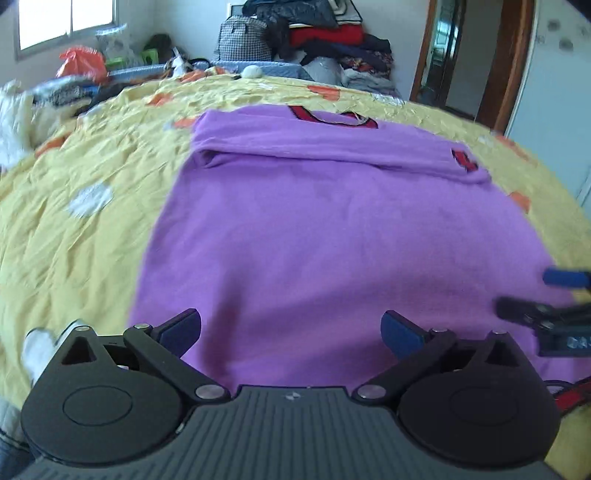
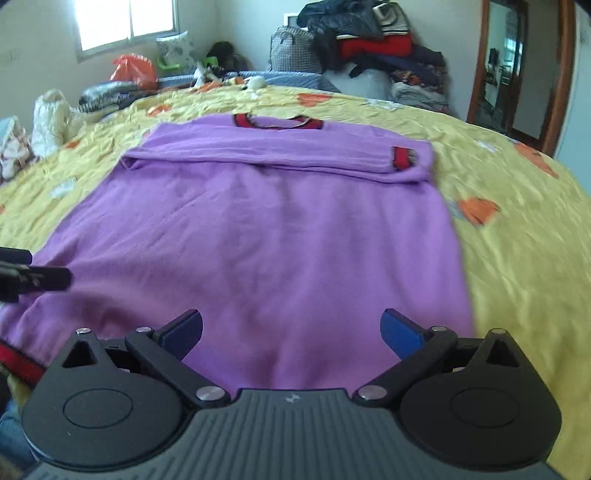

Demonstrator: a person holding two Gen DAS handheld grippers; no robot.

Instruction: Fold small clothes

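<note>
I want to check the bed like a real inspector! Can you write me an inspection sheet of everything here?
Surface: yellow bedspread with orange and white patches, wrinkled.
Job's things: purple sweater lying flat, a sleeve folded across the chest, red cuff near its right edge, red collar at the far end.
Clutter: orange bag and white bag at the far left side.
Grippers: left hand-held gripper open over the hem, holding nothing; right hand-held gripper open, holding nothing.
Cables: nothing seen.
Surroundings: window, pile of clothes, doorway.
</note>
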